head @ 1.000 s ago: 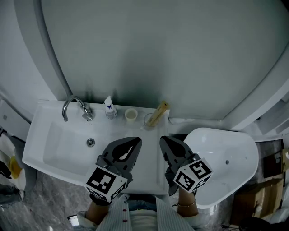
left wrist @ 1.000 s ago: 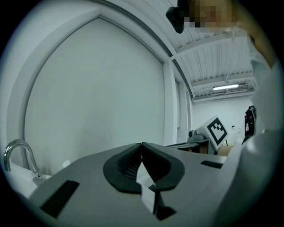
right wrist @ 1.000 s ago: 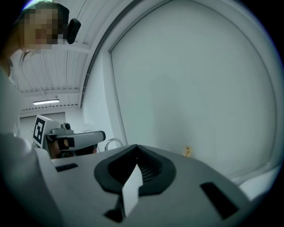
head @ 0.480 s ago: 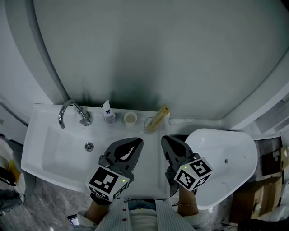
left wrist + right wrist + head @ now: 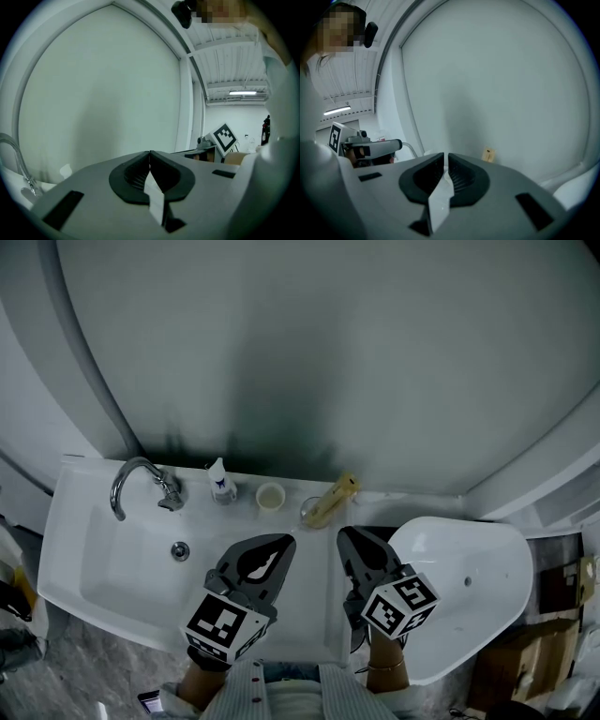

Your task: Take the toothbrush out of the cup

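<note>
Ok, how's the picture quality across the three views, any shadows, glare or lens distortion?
Head view: dim, flat light and sharp focus, with a dark smudge of shadow on the wall above the bottle; the long edges bow. Left gripper view: strong fisheye with black corners, and one bright ceiling strip light. Right gripper view: the same bulge and dark corners, soft even light, no glare.

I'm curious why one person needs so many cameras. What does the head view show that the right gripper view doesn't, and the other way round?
Only the head view shows the whole sink with its drain, the small bottle, the little cup, the glass cup and the white basin. Only the right gripper view shows a ceiling light and a close look at the right gripper, with nothing between its jaws. Both show the left gripper, part of the tap, the toothbrush and the curved wall.
</note>
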Available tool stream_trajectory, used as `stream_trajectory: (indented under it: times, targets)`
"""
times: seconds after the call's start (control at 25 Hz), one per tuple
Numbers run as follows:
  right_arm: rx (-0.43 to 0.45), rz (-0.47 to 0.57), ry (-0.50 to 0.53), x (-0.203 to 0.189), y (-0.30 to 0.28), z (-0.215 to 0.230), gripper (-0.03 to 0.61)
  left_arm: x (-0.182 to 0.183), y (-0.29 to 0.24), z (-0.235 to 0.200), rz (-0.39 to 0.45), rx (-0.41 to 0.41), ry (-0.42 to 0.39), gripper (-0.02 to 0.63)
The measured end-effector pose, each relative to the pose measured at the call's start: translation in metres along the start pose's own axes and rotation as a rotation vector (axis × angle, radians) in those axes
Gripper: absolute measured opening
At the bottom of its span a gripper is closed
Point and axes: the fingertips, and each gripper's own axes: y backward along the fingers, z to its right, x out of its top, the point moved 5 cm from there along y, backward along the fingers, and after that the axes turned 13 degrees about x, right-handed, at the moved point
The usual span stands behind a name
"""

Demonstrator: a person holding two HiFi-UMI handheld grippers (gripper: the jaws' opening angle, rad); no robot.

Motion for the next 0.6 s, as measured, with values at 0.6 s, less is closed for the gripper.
stream_trajectory:
  times: [0.6]
  targets:
    - [-0.051,-0.093,-0.087,-0.031,-0.020,0.055,0.121,-0.039,-0.043,-0.009,-0.099,-0.010,0.032,0.017]
